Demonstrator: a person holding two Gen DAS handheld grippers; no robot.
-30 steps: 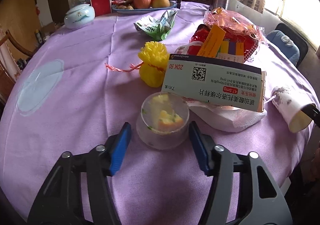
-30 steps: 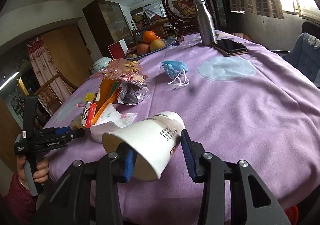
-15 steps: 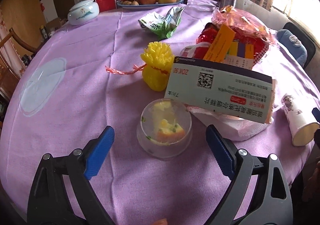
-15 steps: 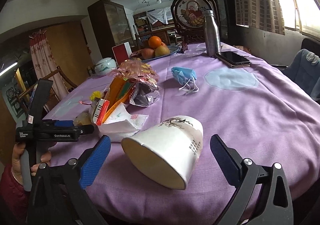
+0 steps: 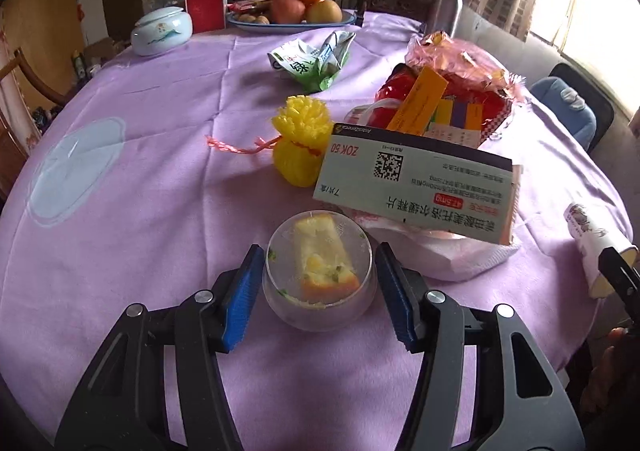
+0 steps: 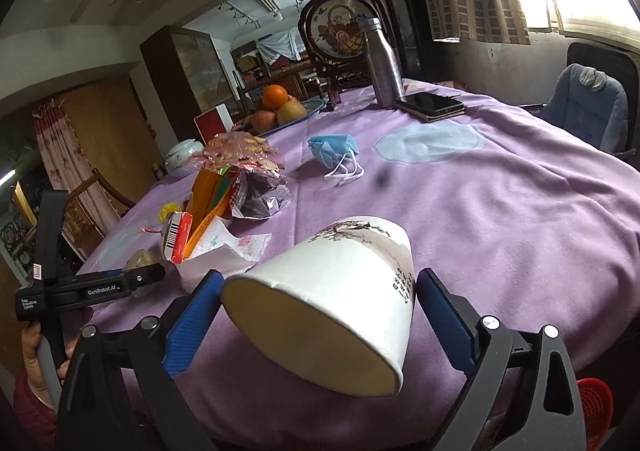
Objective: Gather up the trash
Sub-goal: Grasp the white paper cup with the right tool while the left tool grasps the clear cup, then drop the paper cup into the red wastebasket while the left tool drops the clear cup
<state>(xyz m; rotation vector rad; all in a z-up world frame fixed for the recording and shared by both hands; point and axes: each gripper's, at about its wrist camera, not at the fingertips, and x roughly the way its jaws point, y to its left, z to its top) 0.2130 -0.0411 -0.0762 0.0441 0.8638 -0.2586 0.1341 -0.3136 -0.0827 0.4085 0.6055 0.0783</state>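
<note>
A clear plastic cup with food scraps (image 5: 320, 271) stands on the purple cloth between the blue pads of my left gripper (image 5: 320, 287); the jaws sit close beside it with small gaps. A white paper cup (image 6: 332, 299) lies on its side, mouth toward me, between the pads of my right gripper (image 6: 316, 315), which is open, its left pad near the rim. The paper cup also shows in the left wrist view (image 5: 592, 247). A medicine box (image 5: 416, 187), a tissue (image 5: 436, 251) and a yellow net bag (image 5: 300, 147) lie behind the plastic cup.
A red wrapper pile (image 5: 452, 95), a green-white packet (image 5: 312, 59), a blue face mask (image 6: 336, 151), a phone (image 6: 432, 105), a steel bottle (image 6: 380, 67), a fruit plate (image 5: 292, 13) and a lidded white bowl (image 5: 160, 31) lie on the table. A blue-cushioned chair (image 6: 588, 107) stands at the right.
Both grippers were wide open half a second ago. Now the left jaws have narrowed around the plastic cup and the right jaws have narrowed toward the paper cup.
</note>
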